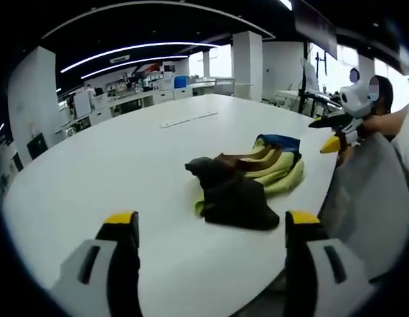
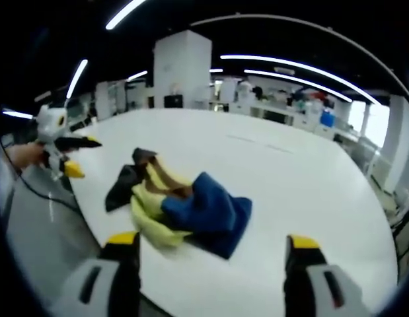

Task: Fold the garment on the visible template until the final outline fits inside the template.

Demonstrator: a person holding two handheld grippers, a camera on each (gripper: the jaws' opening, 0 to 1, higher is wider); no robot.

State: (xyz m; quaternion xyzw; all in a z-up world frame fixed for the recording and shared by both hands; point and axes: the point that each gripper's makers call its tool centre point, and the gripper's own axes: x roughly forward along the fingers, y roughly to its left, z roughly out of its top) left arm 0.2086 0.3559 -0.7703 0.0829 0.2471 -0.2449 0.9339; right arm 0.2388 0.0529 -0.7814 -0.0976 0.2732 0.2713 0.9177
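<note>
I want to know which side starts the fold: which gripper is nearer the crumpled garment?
Hard to call: left gripper and right gripper both hang open, short of the garment, on opposite sides.

My left gripper (image 1: 212, 228), black jaws with yellow tips, jaws spread wide, nothing between them. My right gripper (image 2: 212, 247), same build, jaws likewise wide apart and empty. Right gripper also seen from the left gripper view (image 1: 337, 134), held in my bare hand (image 1: 379, 123), forearm extended. Left gripper seen from the right gripper view (image 2: 70, 156).
</note>
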